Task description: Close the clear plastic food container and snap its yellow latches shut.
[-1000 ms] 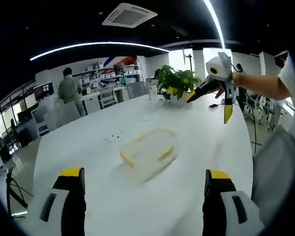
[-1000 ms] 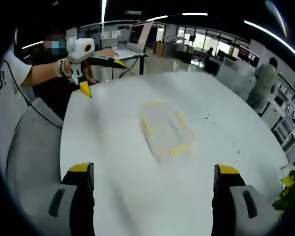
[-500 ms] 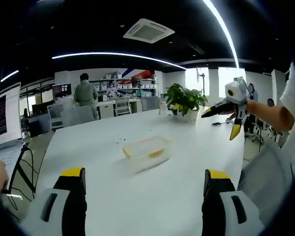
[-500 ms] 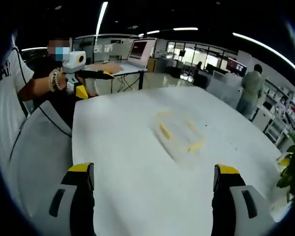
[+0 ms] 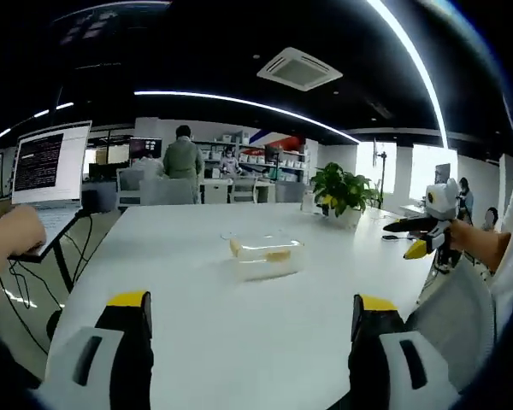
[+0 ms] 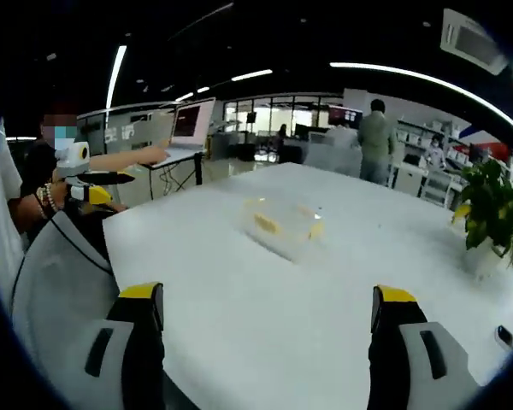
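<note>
A clear plastic food container [image 5: 263,255] with yellow latches rests on the white table [image 5: 197,290], well ahead of both grippers. My left gripper [image 5: 250,337] is open with nothing between its jaws, low over the near table edge. The right gripper [image 5: 421,237] is seen at the right of the left gripper view, held in a hand off the table's side. In the right gripper view the container [image 6: 284,225] lies mid-table. My right gripper [image 6: 268,329] is open and holds nothing. The left gripper [image 6: 84,184] appears far left in a hand.
A potted plant [image 5: 344,193] stands on the table beyond the container, also as the plant [image 6: 492,213] at right. A laptop [image 5: 50,171] on a stand sits left of the table, with a hand on it. A person [image 5: 183,159] stands at desks behind. A small dark object [image 6: 504,335] lies near the table's edge.
Both cameras have dropped lower and pulled back, so the container looks smaller and farther. The right gripper has sunk from above the table to beside its edge. Both grippers stay open.
</note>
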The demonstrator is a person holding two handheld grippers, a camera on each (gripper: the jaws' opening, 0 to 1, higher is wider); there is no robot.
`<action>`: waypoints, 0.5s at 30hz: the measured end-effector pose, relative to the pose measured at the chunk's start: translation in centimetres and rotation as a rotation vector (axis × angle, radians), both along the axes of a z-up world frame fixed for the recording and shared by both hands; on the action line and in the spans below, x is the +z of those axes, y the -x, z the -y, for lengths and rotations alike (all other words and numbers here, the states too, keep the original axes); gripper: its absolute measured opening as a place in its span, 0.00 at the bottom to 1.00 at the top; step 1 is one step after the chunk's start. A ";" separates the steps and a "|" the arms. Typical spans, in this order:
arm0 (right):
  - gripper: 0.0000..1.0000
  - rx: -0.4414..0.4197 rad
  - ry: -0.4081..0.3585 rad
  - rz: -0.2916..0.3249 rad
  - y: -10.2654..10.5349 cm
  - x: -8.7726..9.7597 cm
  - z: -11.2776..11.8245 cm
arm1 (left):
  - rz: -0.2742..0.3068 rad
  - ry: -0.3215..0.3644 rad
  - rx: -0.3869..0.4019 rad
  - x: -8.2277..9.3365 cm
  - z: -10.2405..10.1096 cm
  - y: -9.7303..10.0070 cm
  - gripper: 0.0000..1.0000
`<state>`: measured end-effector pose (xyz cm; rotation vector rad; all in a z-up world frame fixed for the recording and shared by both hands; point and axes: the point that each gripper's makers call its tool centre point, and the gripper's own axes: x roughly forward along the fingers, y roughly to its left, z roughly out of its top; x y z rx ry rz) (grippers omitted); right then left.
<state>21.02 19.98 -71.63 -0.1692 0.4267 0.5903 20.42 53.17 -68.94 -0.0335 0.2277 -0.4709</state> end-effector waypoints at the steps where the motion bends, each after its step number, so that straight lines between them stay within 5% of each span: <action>1: 1.00 -0.004 0.001 -0.001 0.1 -0.1 0.1 | -0.004 0.006 0.007 -0.1 0.1 0.2 0.93; 9: 1.00 -0.048 -0.003 -0.057 2.4 -2.7 0.9 | -0.054 0.008 -0.009 -1.9 1.7 2.0 0.92; 15: 0.99 -0.049 -0.019 -0.081 3.1 -3.6 0.3 | -0.049 0.032 0.007 -1.5 1.5 1.7 0.91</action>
